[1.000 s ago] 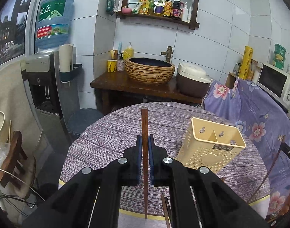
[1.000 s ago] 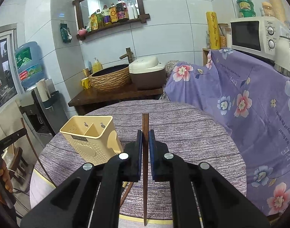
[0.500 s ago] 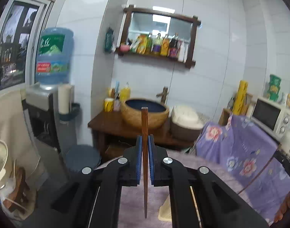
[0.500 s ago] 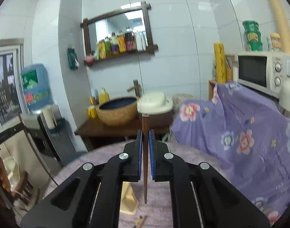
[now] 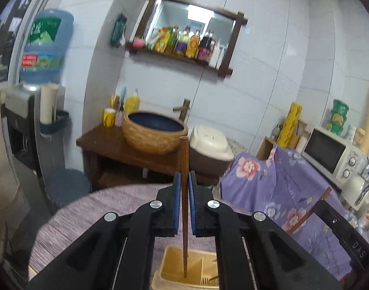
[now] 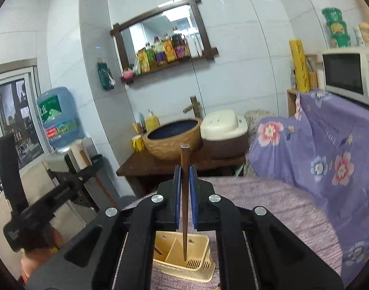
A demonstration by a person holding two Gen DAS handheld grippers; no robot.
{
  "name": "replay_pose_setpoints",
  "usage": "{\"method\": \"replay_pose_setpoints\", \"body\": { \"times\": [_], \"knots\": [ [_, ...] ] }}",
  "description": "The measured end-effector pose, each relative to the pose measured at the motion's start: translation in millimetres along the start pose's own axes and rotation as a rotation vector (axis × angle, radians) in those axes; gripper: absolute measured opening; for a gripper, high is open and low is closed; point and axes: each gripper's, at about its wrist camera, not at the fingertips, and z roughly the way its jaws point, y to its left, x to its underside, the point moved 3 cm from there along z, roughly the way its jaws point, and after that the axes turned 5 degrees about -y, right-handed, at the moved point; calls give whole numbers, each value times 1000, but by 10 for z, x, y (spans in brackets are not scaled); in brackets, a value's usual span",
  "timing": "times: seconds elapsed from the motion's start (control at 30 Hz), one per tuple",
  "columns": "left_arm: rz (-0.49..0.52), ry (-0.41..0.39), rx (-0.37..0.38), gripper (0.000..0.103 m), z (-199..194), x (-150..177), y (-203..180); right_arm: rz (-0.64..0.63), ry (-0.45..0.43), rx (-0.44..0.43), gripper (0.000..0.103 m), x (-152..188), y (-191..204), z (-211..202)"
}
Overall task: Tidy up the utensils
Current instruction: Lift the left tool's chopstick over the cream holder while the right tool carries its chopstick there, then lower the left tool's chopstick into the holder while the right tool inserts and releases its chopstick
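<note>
My left gripper (image 5: 184,181) is shut on a dark wooden chopstick (image 5: 184,207). The chopstick's lower tip hangs over the left compartment of the cream plastic utensil holder (image 5: 171,274). My right gripper (image 6: 184,175) is shut on a second wooden chopstick (image 6: 184,205). Its tip points down into the right compartment of the same holder (image 6: 199,269). The right gripper with its chopstick also shows at the right edge of the left wrist view (image 5: 329,210). The left gripper shows at the left of the right wrist view (image 6: 46,198).
The holder stands on a round table with a purple woven cloth (image 6: 269,203). Behind it stand a wooden bench with a woven basin (image 5: 155,133) and a rice cooker (image 6: 223,125). A purple floral cloth (image 6: 329,149) covers furniture at right, under a microwave (image 6: 351,72).
Both grippers have risen and tilted, bringing their chopsticks from level above the table to upright over the utensil holder. The holder now sits directly beneath both chopstick tips.
</note>
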Motion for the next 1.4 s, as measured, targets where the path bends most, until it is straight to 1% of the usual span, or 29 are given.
{"method": "replay_pose_setpoints", "body": {
  "times": [0.03, 0.13, 0.27, 0.43, 0.6, 0.67, 0.7, 0.73, 0.77, 0.8, 0.83, 0.87, 0.9, 0.93, 1.0, 1.03, 1.1, 1.17, 1.27, 1.4],
  "knots": [
    [-4, 23, 3, 8, 63, 122, 13, -6, 10, 6, 8, 79, -10, 49],
    [0, 60, 4, 8, 151, 332, 43, -22, 29, 21, 8, 296, -29, 147],
    [14, 100, -7, 8, 249, 522, 106, 3, 65, 24, 8, 450, -114, 262],
    [0, 140, -15, 8, 344, 628, 174, 45, 95, 22, 8, 592, -223, 350],
    [5, 158, -17, 8, 384, 711, 165, 54, 98, 25, 8, 663, -272, 393],
    [11, 167, -5, 8, 385, 731, 157, 66, 100, 23, 8, 685, -303, 387],
    [10, 171, -1, 13, 380, 733, 154, 69, 101, 22, 8, 693, -312, 387],
    [9, 172, 2, 29, 367, 736, 160, 70, 103, 21, 9, 705, -320, 384],
    [7, 171, 5, 40, 331, 730, 168, 69, 104, 25, 11, 716, -329, 376],
    [2, 160, 4, 60, 283, 722, 184, 67, 106, 31, 17, 723, -338, 366],
    [-4, 140, 1, 68, 200, 707, 211, 67, 105, 32, 21, 742, -348, 338],
    [-6, 132, 0, 70, 131, 702, 232, 68, 103, 32, 29, 755, -351, 312],
    [-5, 133, 3, 75, 73, 707, 249, 66, 98, 36, 39, 778, -357, 263],
    [-5, 139, 9, 82, 24, 721, 267, 64, 94, 39, 43, 797, -361, 225],
    [4, 167, 21, 87, -103, 788, 328, 56, 92, 49, 54, 866, -373, 127],
    [12, 178, 15, 89, -151, 820, 356, 47, 101, 56, 56, 929, -377, 77],
    [37, 201, -20, 92, -277, 952, 465, 24, 134, 71, 57, 1082, -386, 4],
    [53, 232, -57, 92, -389, 1112, 594, 6, 167, 91, 57, 1253, -406, -63],
    [39, 270, -91, 92, -541, 1373, 803, -21, 208, 121, 58, 1536, -436, -168],
    [25, 372, -117, 93, -665, 1819, 1022, -57, 250, 165, 66, 1894, -479, -306]
  ]
}}
